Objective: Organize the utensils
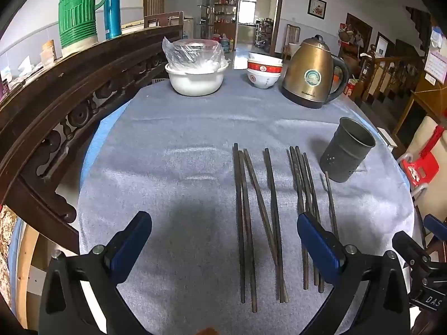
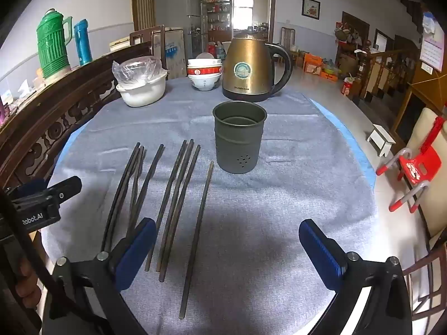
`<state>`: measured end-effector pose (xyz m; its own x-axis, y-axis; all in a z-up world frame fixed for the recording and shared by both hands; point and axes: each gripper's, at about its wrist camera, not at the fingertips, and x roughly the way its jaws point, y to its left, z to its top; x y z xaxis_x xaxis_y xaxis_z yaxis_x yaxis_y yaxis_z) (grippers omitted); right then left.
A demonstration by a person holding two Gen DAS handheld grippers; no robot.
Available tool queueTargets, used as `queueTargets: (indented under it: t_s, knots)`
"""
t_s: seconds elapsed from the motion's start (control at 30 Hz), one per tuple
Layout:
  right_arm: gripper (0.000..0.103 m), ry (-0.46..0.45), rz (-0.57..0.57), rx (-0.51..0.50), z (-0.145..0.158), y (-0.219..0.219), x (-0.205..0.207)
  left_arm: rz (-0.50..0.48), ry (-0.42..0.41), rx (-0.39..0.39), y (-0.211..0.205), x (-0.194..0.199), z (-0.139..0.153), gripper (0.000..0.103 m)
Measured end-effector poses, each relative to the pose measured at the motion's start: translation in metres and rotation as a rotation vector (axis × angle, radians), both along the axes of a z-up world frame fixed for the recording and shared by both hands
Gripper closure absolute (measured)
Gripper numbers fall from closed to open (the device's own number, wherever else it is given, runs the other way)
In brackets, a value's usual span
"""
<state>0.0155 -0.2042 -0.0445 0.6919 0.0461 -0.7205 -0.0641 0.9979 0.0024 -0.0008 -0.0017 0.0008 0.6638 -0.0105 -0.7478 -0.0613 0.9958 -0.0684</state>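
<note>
Several dark chopsticks (image 1: 268, 209) lie side by side on the grey cloth (image 1: 181, 167), pointing away from me. The same chopsticks (image 2: 178, 195) appear left of centre in the right wrist view. A dark metal utensil cup (image 1: 346, 153) stands upright to their right, empty as far as I can see into the cup (image 2: 239, 136). My left gripper (image 1: 223, 223) hovers open above the near ends of the left chopsticks, gripping nothing. My right gripper (image 2: 227, 231) hangs open over the cloth, with a single chopstick (image 2: 198, 223) lying below its jaws, untouched.
A brass kettle (image 1: 313, 69), stacked bowls (image 1: 264, 69) and a white basin (image 1: 195, 78) holding a plastic-wrapped bowl stand at the table's far side. A carved wooden rail (image 1: 56, 111) runs along the left, with a green jug (image 1: 78, 11) behind it. A red stool (image 2: 413, 167) sits right.
</note>
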Motion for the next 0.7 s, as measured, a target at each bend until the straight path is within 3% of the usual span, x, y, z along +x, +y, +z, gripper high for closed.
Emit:
queueTargets:
  t_s: [0.7]
  knots:
    - [0.0,-0.01,0.001,-0.004,0.0015,-0.0008,-0.0038,-0.037,0.019,0.014,-0.0076,-0.0027,-0.0027,0.0]
